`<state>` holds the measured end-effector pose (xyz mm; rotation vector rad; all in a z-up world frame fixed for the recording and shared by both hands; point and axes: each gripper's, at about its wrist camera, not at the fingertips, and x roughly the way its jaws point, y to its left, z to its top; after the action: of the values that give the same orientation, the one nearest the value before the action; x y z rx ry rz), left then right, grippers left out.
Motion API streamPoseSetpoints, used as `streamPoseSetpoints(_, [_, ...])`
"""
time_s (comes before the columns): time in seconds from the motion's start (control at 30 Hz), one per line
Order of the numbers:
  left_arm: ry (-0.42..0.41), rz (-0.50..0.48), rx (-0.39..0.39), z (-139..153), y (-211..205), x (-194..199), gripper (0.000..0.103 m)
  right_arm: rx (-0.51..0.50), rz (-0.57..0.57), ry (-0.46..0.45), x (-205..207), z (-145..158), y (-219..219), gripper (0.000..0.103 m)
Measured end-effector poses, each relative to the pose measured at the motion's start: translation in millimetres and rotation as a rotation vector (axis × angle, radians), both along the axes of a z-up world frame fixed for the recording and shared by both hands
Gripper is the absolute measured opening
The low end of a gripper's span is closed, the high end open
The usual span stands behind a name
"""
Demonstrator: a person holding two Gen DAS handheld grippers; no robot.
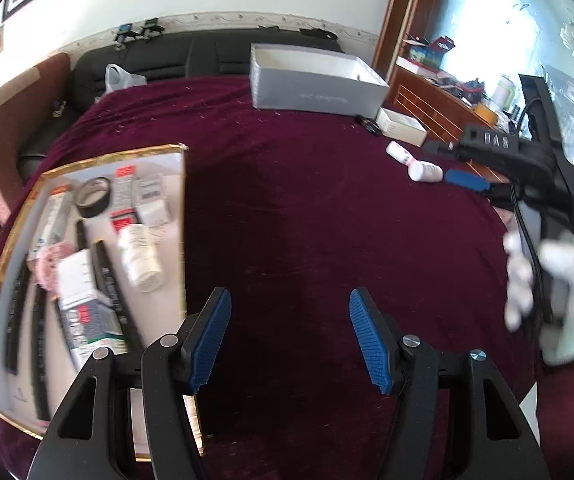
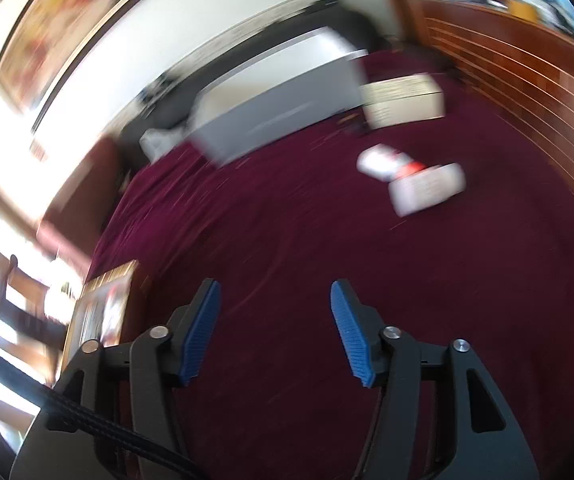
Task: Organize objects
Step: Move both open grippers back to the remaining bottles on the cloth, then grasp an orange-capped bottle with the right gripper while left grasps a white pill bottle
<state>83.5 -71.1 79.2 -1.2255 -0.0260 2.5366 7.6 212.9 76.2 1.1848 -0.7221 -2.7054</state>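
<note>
Left wrist view: the left tool (image 1: 290,340) hangs over a bench (image 1: 307,208) draped in dark red cloth, its blue pads spread apart with nothing between them. Just to its left lies a shallow gold-edged tray (image 1: 183,216) already holding a white pill bottle (image 1: 143,258), a roll of black tape (image 1: 94,197), black pens, small cartons and tubes. To the right, a white-gloved hand (image 1: 555,300) grips the right tool (image 1: 487,152), which reaches out over the cloth. Near its blue tip lie two small white bottles (image 1: 425,171), still loose on the cloth. Beyond them sits a small white box (image 1: 403,126), and farther back a large open grey box (image 1: 311,84).

Right wrist view, heavily blurred: the right tool's pads (image 2: 347,328) are spread with only red cloth between them. The two white bottles lie ahead to the right, well apart from the pads.
</note>
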Motion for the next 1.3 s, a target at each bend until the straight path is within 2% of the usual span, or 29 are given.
streamPoseSetpoints(0.13, [-0.009, -0.018, 0.002, -4, 11, -6, 0.056, -0.056, -0.105, 0.016, -32, -7, 55, 0.06])
streamPoseSetpoints(0.23, [-0.018, -0.025, 0.003, -5, 15, -11, 0.056, -0.049, -0.117, 0.024, -61, -7, 72, 0.063])
streamPoseSetpoints(0.33, [-0.027, -0.023, -0.006, -7, 16, -16, 0.056, 0.02, -0.101, -0.014, -101, -13, 74, 0.064])
streamPoseSetpoints(0.4, [-0.033, -0.018, -0.017, -9, 17, -18, 0.056, 0.091, -0.064, -0.074, -132, -25, 70, 0.064])
streamPoseSetpoints(0.53, [-0.034, -0.009, -0.029, -10, 16, -24, 0.056, 0.201, -0.031, -0.152, -161, -44, 65, 0.063])
streamPoseSetpoints(0.6, [-0.044, -0.004, -0.031, -12, 16, -28, 0.056, 0.258, -0.017, -0.172, -168, -50, 61, 0.053])
streamPoseSetpoints(0.63, [-0.054, -0.004, -0.028, -14, 17, -31, 0.056, 0.266, 0.0, -0.189, -171, -54, 60, 0.034])
streamPoseSetpoints(0.67, [-0.066, -0.006, -0.023, -16, 18, -34, 0.056, 0.266, 0.02, -0.213, -173, -59, 60, 0.025])
streamPoseSetpoints(0.8, [-0.102, -0.028, 0.006, -20, 28, -45, 0.055, 0.232, 0.05, -0.202, -153, -59, 62, 0.024])
streamPoseSetpoints(1.0, [-0.064, -0.107, 0.021, -8, 63, -65, 0.055, -0.05, 0.037, -0.098, -91, -41, 98, 0.025])
streamPoseSetpoints(1.17, [0.035, -0.219, -0.008, 9, 119, -86, 0.055, -0.231, -0.007, 0.017, -13, -32, 127, 0.025])
streamPoseSetpoints(1.3, [0.054, -0.314, -0.025, 10, 174, -105, 0.055, -0.299, -0.086, 0.053, 20, -48, 147, 0.025])
